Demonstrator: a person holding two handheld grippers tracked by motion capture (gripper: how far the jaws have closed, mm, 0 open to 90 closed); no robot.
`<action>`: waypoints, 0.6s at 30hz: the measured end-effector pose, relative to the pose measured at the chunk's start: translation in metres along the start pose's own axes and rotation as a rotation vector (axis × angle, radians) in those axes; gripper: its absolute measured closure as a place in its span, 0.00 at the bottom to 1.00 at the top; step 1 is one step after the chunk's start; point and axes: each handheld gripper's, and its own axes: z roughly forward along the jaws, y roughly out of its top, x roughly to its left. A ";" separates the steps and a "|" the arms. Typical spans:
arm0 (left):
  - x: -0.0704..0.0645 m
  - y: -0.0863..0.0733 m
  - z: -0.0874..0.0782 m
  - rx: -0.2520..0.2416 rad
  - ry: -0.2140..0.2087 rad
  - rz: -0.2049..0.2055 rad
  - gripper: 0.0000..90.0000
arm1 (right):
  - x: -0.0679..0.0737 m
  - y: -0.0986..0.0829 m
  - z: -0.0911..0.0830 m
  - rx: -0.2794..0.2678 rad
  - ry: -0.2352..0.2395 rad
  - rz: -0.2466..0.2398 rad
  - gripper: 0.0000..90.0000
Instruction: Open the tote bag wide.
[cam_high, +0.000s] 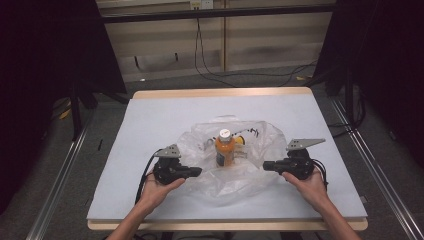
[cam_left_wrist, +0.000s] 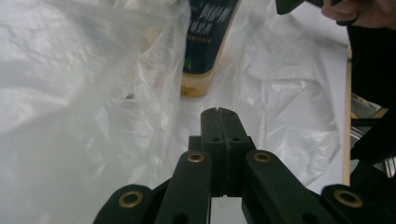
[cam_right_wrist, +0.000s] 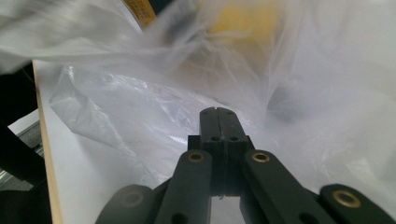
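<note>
A: Why does the orange bottle (cam_high: 225, 148) stand upright in the middle of the worktop (cam_high: 150, 120), with the clear plastic bag (cam_high: 250, 172) spread around it?

B: It looks placed so the film can be drawn up around it. The bottle rests on the bag's lower layer, white cap up, and the loose plastic billows to its sides and toward the person.

A: And the two tools, why are they set one at each side?

B: The left tool (cam_high: 197, 171) sits at the bag's left edge and the right tool (cam_high: 266, 165) at its right edge, both pointing inward at the bottle. That mirrored stance suits taking hold of opposite edges of the bag's mouth.

A: Are they holding any plastic?

B: In the left gripper view the left tool (cam_left_wrist: 219, 111) has its jaws pressed together, with film under and around them; whether a fold is caught between them cannot be told. The bottle's dark label and pale base (cam_left_wrist: 201, 46) stand just ahead of it. In the right gripper view the right tool (cam_right_wrist: 218, 110) is likewise pressed together over crumpled film (cam_right_wrist: 140, 107), and any pinch there is just as unclear.

A: So the likely next need?

B: Probably a sure hold on each edge, since the film is thin and slippery
</note>
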 end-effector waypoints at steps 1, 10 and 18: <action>0.000 0.000 0.000 0.000 0.000 0.000 1.00 | 0.001 0.000 -0.002 -0.007 0.002 0.000 1.00; -0.017 0.015 -0.020 -0.072 0.016 0.042 1.00 | 0.015 0.005 -0.018 -0.047 -0.005 -0.026 1.00; -0.014 0.033 -0.028 -0.119 0.030 0.054 1.00 | 0.027 0.017 -0.043 -0.105 -0.021 -0.046 1.00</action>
